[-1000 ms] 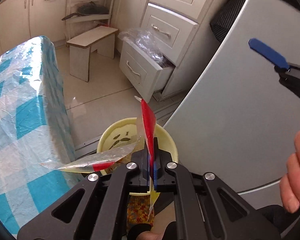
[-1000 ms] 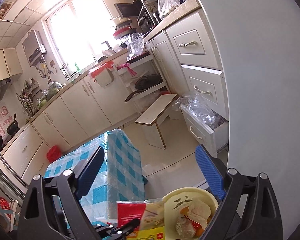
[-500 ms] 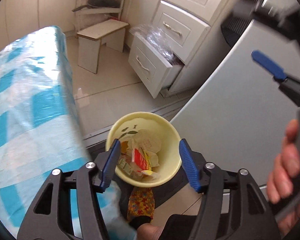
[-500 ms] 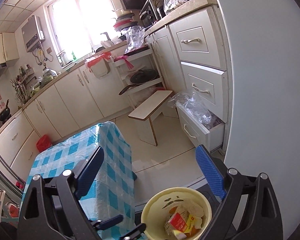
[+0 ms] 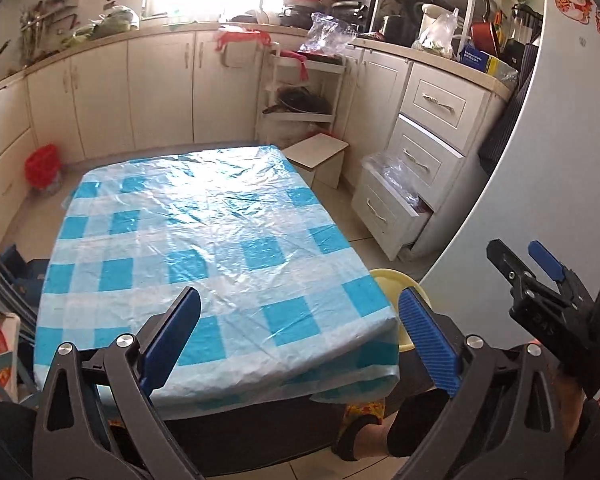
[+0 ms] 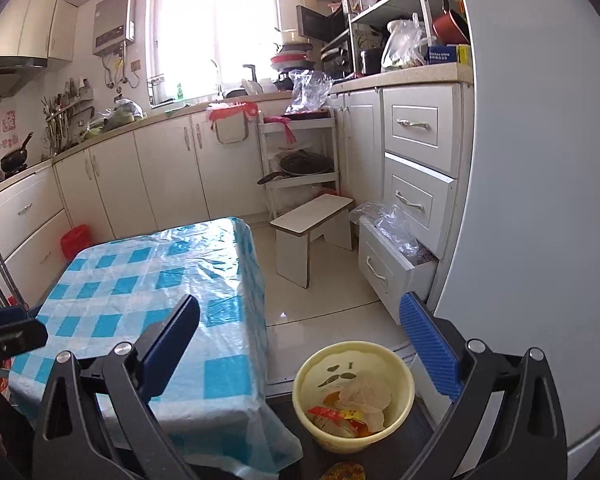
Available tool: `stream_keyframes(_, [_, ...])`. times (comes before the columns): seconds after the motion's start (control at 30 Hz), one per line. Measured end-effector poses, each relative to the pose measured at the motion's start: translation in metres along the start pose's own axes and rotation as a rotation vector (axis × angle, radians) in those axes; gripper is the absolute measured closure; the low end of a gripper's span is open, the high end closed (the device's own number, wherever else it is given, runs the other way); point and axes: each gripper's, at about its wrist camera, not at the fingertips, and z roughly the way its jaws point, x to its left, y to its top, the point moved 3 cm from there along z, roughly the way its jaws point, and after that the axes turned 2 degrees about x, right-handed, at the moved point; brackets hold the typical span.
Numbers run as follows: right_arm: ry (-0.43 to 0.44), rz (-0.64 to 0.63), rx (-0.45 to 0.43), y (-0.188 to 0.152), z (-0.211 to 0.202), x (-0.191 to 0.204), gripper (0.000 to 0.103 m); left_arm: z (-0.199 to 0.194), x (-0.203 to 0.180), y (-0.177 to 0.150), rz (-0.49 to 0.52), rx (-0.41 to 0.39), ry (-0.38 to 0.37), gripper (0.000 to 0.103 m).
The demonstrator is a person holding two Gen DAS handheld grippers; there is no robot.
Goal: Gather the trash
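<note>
A pale yellow trash bin (image 6: 398,376) stands on the floor right of the table; wrappers (image 6: 350,412) lie inside it. In the left wrist view only its rim (image 5: 392,278) shows past the table corner. My left gripper (image 5: 300,336) is open and empty above the near edge of the table (image 5: 203,224). My right gripper (image 6: 300,344) is open and empty, above the gap between table (image 6: 147,280) and bin. The right gripper also shows in the left wrist view (image 5: 518,260) at the right.
The table wears a blue-and-white checked plastic cloth. A grey fridge side (image 6: 540,200) rises at the right. A white stool (image 6: 314,220) and an open bottom drawer (image 6: 388,260) holding plastic bags stand beyond. A red bag (image 5: 41,164) sits on the floor by the cabinets.
My left gripper opened and dropped the red-and-clear wrapper into the bin, then lifted and swung left over the table. My right gripper stayed open and tilted up a little.
</note>
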Motion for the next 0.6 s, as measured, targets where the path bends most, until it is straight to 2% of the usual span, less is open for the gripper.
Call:
stream_keyframes(0.17, [-0.001,0.012,-0.044,-0.008,-0.06,0.028,0.007,-0.054,0.015,-0.02,0.034,-0.04,0.02,0.008])
stream_keyframes(0.33, [-0.006,-0.013,-0.079,-0.011,-0.1,0.048,0.007,-0.083,0.02,-0.035,0.024,-0.075,0.03,0.008])
stream_keyframes(0.6, [0.01,-0.012,-0.127,-0.001,-0.116,0.057,0.007,-0.107,0.037,-0.04,-0.021,-0.111,0.084,0.008])
